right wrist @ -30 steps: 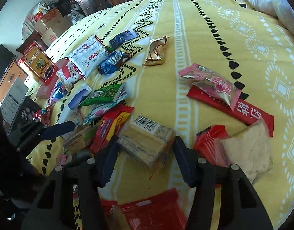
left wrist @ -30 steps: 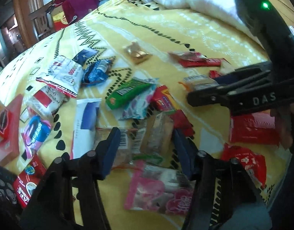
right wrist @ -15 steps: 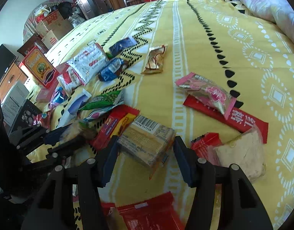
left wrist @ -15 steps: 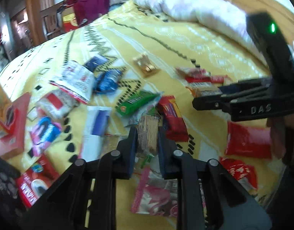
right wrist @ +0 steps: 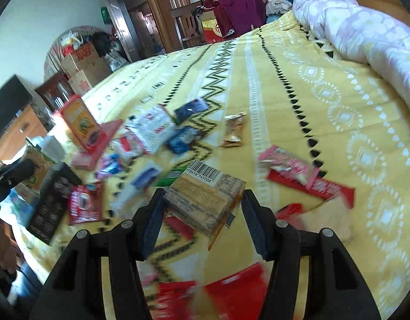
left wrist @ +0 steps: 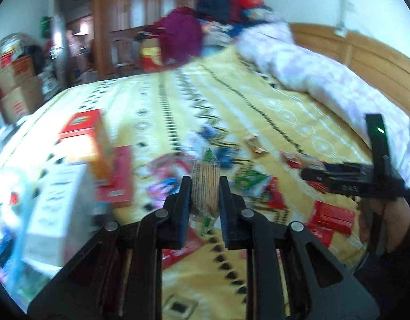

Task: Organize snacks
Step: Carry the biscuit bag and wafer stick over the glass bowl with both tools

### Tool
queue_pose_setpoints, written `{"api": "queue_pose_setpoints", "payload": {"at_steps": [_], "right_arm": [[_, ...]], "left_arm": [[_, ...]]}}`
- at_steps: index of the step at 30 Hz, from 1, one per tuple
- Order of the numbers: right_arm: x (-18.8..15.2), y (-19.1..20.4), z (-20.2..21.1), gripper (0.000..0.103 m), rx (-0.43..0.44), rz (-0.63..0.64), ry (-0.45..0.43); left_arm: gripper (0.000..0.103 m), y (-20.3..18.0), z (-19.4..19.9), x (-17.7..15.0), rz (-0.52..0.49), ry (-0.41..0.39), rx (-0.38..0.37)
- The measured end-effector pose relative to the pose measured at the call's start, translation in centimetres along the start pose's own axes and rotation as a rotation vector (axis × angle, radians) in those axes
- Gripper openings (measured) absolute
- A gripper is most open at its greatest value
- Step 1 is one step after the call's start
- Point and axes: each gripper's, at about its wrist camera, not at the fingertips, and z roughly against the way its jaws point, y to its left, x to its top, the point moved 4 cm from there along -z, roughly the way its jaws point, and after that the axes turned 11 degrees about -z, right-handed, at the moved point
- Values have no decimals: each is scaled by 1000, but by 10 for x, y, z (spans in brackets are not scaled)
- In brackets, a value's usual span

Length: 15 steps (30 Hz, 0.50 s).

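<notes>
Gripping a clear-wrapped cracker pack (left wrist: 205,186) edgewise, the left gripper (left wrist: 205,194) was clamped tight; the right gripper (right wrist: 202,208), half-spread, held a barcoded biscuit pack (right wrist: 205,200) above the bedspread's (right wrist: 298,122) near edge. Both should travel level, avoiding crushing.

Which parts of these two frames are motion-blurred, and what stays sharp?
Left wrist view: bedspread, boxes and wrappers smear heavily; only the left claw and its cracker pack stay crisp. Right wrist view: milder blur on the loose snacks; the right claw and barcoded pack are sharp. Both show fisheye bending.
</notes>
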Motion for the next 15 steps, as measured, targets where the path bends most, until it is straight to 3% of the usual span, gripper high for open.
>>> {"api": "queue_pose_setpoints", "payload": {"at_steps": [9,15], "right_arm": [[16,130,33,61,128,140,-44],[27,255,45,61,271,269,-43]], "left_arm": [[20,102,71,-8,169,-90,186],[20,188,130,-29,299,-139,361]]}}
